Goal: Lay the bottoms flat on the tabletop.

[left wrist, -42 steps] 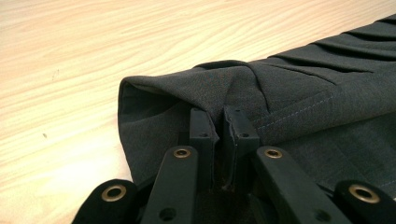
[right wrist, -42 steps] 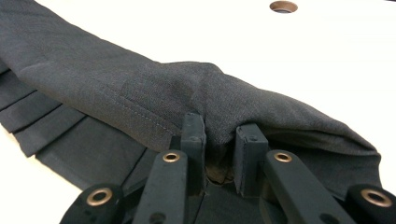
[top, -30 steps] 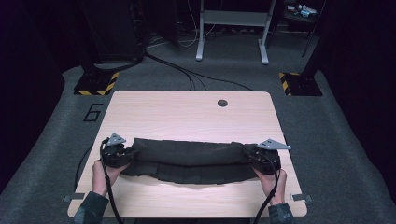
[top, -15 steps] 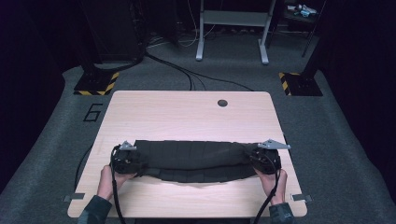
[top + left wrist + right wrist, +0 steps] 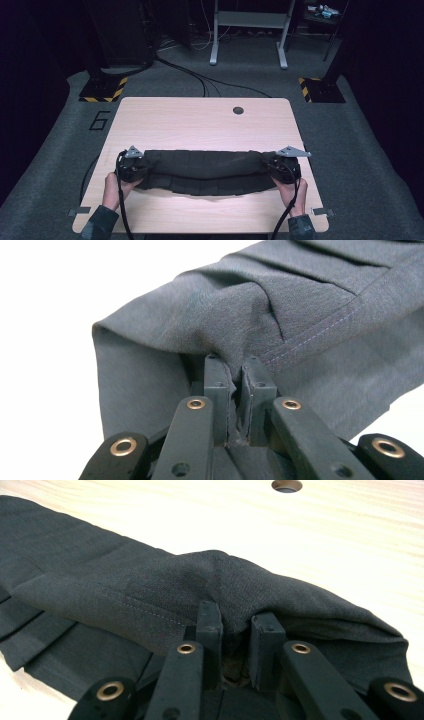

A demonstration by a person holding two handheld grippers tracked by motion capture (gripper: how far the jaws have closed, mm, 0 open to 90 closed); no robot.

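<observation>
A long dark pleated cloth (image 5: 205,170) lies folded across the near half of the wooden table (image 5: 200,120), stretched between both hands. My left gripper (image 5: 137,167) is at its left end. In the left gripper view, my left gripper (image 5: 234,365) has just been closing and pinches a fold of the grey cloth (image 5: 280,305) between its jaws. My right gripper (image 5: 275,165) holds the right end. The right gripper view has my right gripper (image 5: 235,612) shut on a bunched fold of the cloth (image 5: 125,595).
A round cable hole (image 5: 238,110) sits near the table's far edge. The far half of the table is bare wood. Cables trail from both grippers over the near edge. A metal stand (image 5: 247,35) and floor cables lie beyond the table.
My left gripper shifted slightly inward at the cloth's left end and closed on the fabric. The right gripper and hand stayed put.
</observation>
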